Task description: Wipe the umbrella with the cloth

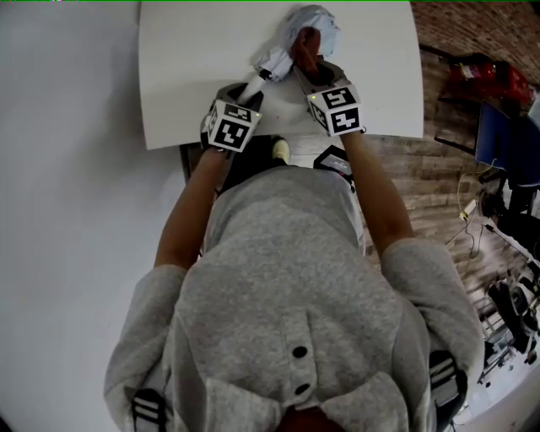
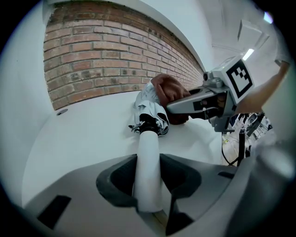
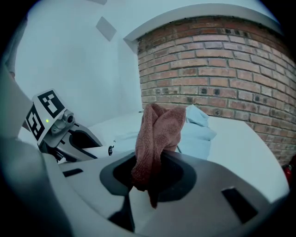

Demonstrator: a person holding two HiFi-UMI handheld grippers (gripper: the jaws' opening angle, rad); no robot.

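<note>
Seemingly terry cloth (image 3: 157, 134), smooth cylindrical umbrella handle (image 2: 148, 171)

the cloth (image 3: 157, 134) is nubby brown terry; the umbrella handle (image 2: 148, 171) smooth, matt white plastic; the desk (image 1: 194, 67) smooth, matt white.

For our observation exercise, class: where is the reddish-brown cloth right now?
In the head view the cloth sits over the white table, clamped in the right gripper and lying against the folded umbrella, just right of the left gripper.
</note>
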